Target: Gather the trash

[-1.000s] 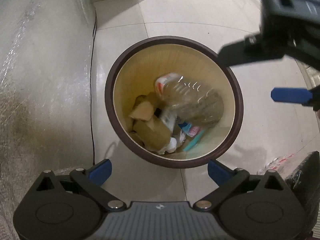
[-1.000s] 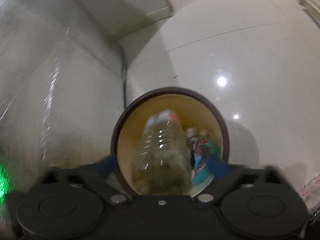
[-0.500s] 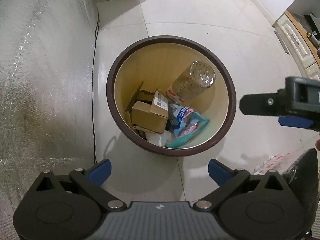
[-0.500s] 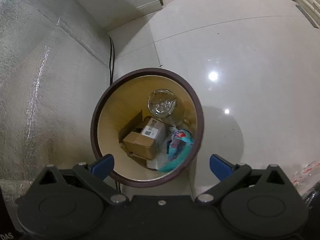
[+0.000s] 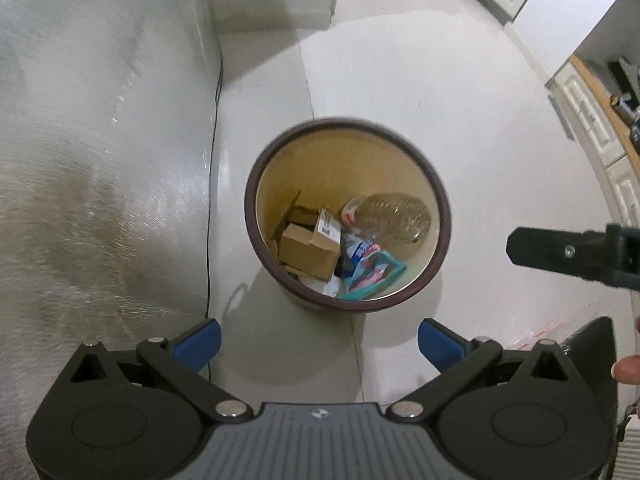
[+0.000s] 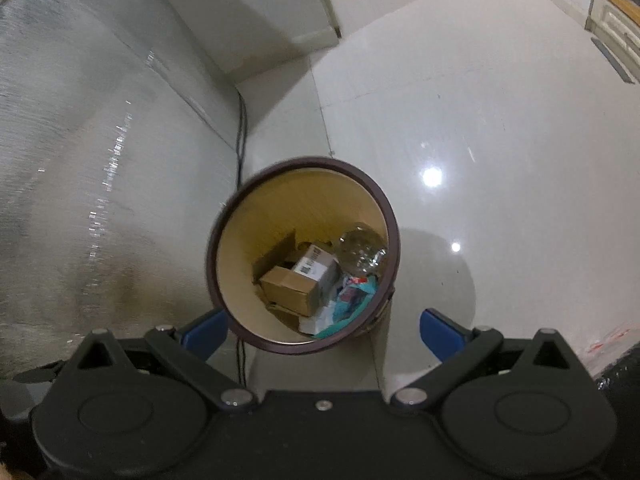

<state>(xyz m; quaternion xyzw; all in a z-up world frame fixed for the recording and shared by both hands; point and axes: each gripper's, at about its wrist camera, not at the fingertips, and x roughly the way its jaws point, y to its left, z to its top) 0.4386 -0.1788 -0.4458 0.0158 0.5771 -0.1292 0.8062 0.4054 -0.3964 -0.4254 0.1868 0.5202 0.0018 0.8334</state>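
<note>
The round waste bin (image 5: 438, 196) had a smooth dark brown rim and a matt tan, wood-look inner wall. Inside lay a clear, glossy plastic bottle (image 5: 394, 216), a matt brown cardboard box (image 5: 308, 250) and a shiny teal plastic wrapper (image 5: 374, 274). The pale tiled floor (image 6: 480, 120) was glossy. The silver wall covering (image 5: 80, 160) at left looked finely textured and metallic.

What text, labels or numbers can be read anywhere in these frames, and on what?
None can be read.
Box: white label with barcode and square code, print too small.
Bottle: red-and-white label, blurred.
Teal wrapper: colourful print, illegible.
Left gripper: small logo on its body, no letters.
</note>
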